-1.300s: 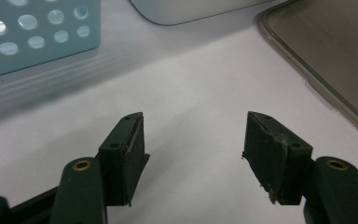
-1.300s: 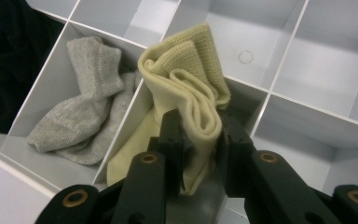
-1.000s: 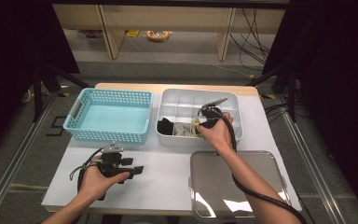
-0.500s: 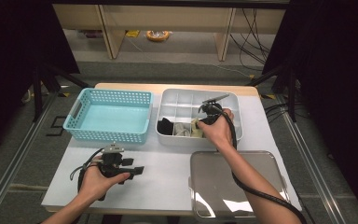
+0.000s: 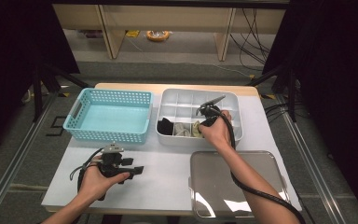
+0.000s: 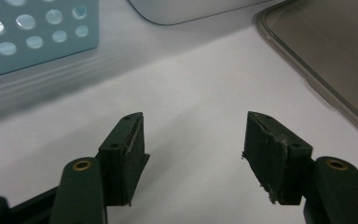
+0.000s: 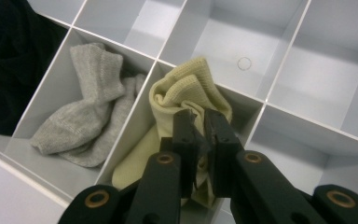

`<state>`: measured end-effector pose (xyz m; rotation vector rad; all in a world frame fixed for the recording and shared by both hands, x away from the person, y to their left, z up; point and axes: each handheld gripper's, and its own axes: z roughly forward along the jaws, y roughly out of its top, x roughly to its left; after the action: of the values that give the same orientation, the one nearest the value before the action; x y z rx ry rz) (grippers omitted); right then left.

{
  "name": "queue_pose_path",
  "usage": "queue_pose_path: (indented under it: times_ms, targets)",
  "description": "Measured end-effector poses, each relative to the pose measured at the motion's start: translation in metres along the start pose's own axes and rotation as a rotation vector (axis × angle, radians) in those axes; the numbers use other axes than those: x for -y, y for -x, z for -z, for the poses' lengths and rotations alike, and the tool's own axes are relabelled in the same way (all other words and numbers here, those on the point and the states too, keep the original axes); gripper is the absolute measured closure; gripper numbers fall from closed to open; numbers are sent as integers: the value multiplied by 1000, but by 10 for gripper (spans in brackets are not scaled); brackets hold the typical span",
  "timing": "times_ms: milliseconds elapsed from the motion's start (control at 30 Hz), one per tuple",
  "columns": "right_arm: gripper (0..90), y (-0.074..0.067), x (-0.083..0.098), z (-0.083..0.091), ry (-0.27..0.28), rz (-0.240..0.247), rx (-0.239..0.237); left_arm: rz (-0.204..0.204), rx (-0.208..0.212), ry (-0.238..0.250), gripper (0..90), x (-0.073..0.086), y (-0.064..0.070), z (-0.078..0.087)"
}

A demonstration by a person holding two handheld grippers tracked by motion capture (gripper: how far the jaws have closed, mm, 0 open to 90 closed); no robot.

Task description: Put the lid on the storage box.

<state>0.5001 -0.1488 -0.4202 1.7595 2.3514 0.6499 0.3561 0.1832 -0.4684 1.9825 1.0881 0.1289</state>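
The right gripper (image 7: 200,122) had just been closing and pinched the one yellow sock (image 7: 186,91), bunched in its divider box (image 5: 233,100) compartment, long axis along the jaws; beside it lay one grey sock (image 7: 81,126) and one black sock (image 7: 7,60); the left gripper (image 6: 193,149) stood apart

Layout around the divided box (image 5: 233,100)

Basket (image 5: 107,116) lies left of it, lid (image 5: 233,186) before it — three socks (image 7: 186,107) sit in its front compartments.
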Motion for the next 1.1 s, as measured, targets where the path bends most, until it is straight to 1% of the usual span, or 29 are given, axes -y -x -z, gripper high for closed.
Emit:
queue_pose_path:
  times_ms: [67, 100, 133, 200, 233, 267, 300, 333, 367, 400, 467, 500, 533, 567, 600, 667, 700, 733, 767, 800, 833, 867, 900, 933, 967, 1000, 1033, 1067, 1100]
  targets:
    - [841, -1, 0, -1, -21, -5, 1, 1, 4, 0, 376, 0, 0, -1]
    - [842, 0, -1, -2, -26, 8, 9, 1, 6, 0, 376, 0, 0, -1]
    - [841, 1, -1, -3, -29, 17, 9, -9, 8, -7, 376, 0, 0, 0]
    - [841, 1, -1, -5, -43, 12, 11, -16, 2, -11, 376, 0, 0, 1]
    - [842, 2, -2, -6, -39, 13, 9, 1, 9, 6, 376, 0, 0, 0]
    - [841, 2, -2, -7, -43, 16, 8, 2, -1, 6, 376, 0, 1, 0]
    - [841, 2, -2, -7, -49, 27, 14, 0, 0, 4, 376, 0, 1, 0]
    - [840, 0, -2, -7, -54, 13, 12, -12, 1, -5, 376, -1, 0, 1]
    - [836, 0, -2, -7, -51, 21, 9, -14, 4, -7, 376, -1, 0, 1]
    - [829, 3, -2, -7, -48, 39, 11, -13, 6, -5, 375, -1, 0, 1]
    - [795, 1, -2, -3, -40, 2, -10, 4, 14, 9, 373, -1, 2, 0]
    - [755, -2, -1, 0, -39, -43, -20, 11, 18, 12, 371, -1, 2, 0]
    - [716, 2, 0, 3, -3, 4, -40, 9, 23, 12, 368, -1, 2, 0]
    - [692, 0, 2, 7, 9, -43, -62, 15, 23, 14, 362, -1, 3, 0]
    - [664, 0, 3, 11, 18, -64, -67, 25, 36, 21, 355, -1, 4, -1]
    - [636, 2, 6, 17, 59, -44, -74, 26, 57, 22, 351, -3, 5, -1]
    - [627, 3, 8, 21, 72, -56, -82, 32, 58, 26, 350, -4, 7, -1]
    - [616, 6, 9, 23, 97, -46, -73, 34, 60, 29, 346, -5, 9, -1]
    - [609, 8, 12, 26, 108, -49, -74, 31, 70, 30, 341, -6, 9, -1]
    - [603, 11, 14, 30, 126, -54, -84, 34, 64, 34, 339, -6, 11, -1]
    - [595, 13, 17, 33, 149, -65, -94, 37, 70, 32, 337, -7, 11, -2]
    - [594, 14, 20, 37, 157, -87, -106, 40, 74, 32, 334, -8, 12, -2]
    - [592, 18, 24, 40, 176, -72, -104, 44, 81, 27, 330, -8, 13, -3]
    - [586, 20, 27, 44, 183, -82, -112, 44, 81, 27, 330, -8, 13, -3]
    - [578, 22, 31, 49, 202, -81, -117, 42, 98, 20, 334, -10, 16, -6]
    - [578, 24, 34, 51, 206, -88, -118, 38, 98, 19, 340, -11, 18, -7]
    - [578, 27, 37, 53, 210, -75, -111, 33, 103, 12, 343, -12, 20, -9]
    - [575, 29, 41, 57, 207, -93, -131, 31, 110, 9, 348, -13, 21, -11]
    - [574, 32, 44, 57, 219, -74, -113, 31, 117, 6, 351, -13, 23, -12]
